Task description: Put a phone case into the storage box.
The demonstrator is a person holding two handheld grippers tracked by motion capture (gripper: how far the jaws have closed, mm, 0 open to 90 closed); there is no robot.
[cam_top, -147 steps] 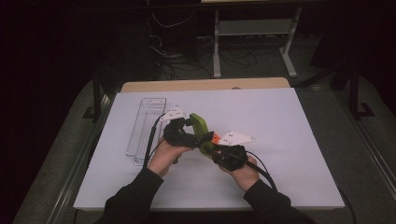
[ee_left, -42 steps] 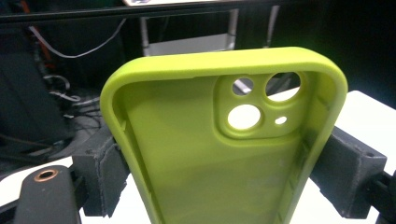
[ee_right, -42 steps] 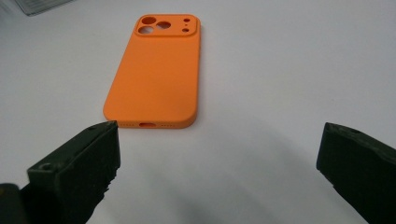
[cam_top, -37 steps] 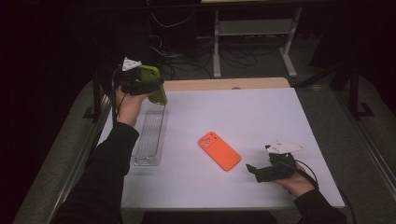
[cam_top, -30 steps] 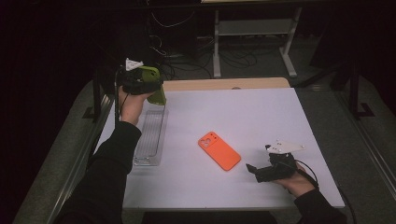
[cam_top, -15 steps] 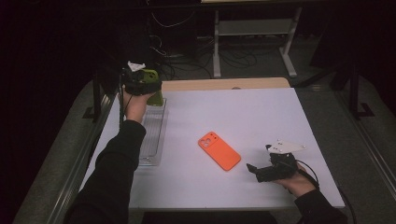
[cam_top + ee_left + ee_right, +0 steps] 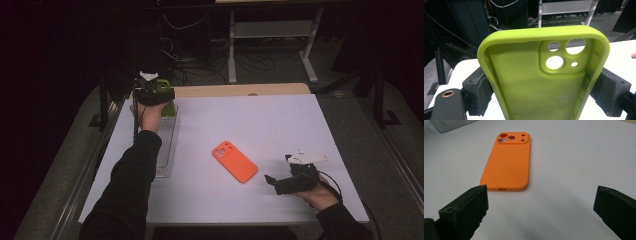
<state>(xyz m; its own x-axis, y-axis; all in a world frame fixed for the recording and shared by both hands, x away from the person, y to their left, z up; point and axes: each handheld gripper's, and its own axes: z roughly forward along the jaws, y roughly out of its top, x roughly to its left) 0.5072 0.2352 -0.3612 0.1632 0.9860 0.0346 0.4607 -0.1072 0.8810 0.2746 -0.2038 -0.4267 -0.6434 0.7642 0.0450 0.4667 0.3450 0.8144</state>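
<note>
A lime-green phone case point(image 7: 536, 82) stands upright between the jaws of my left gripper point(image 7: 541, 97), its open inside and camera holes facing the camera; the pads press on its two long sides. From above, my left gripper point(image 7: 159, 97) holds the green case point(image 7: 168, 106) just over the far end of a clear plastic tray point(image 7: 167, 150) at the table's left. An orange phone case point(image 7: 235, 161) lies back-up in the middle of the table. My right gripper point(image 7: 274, 181) rests near the front right, jaws wide apart and pointing at the orange case point(image 7: 507, 163), with nothing between them point(image 7: 541, 205).
A white mat point(image 7: 285, 120) covers the table, with a wooden strip point(image 7: 240, 90) along its far edge. Beyond it stand a metal shelf frame point(image 7: 270, 30) and cables on the dark floor. The tray's corner point(image 7: 451, 125) lies past the orange case.
Earlier both hands were together mid-table at the cases. Over the last second my left hand has come down with the green case toward the tray's far end. My right gripper has stayed put.
</note>
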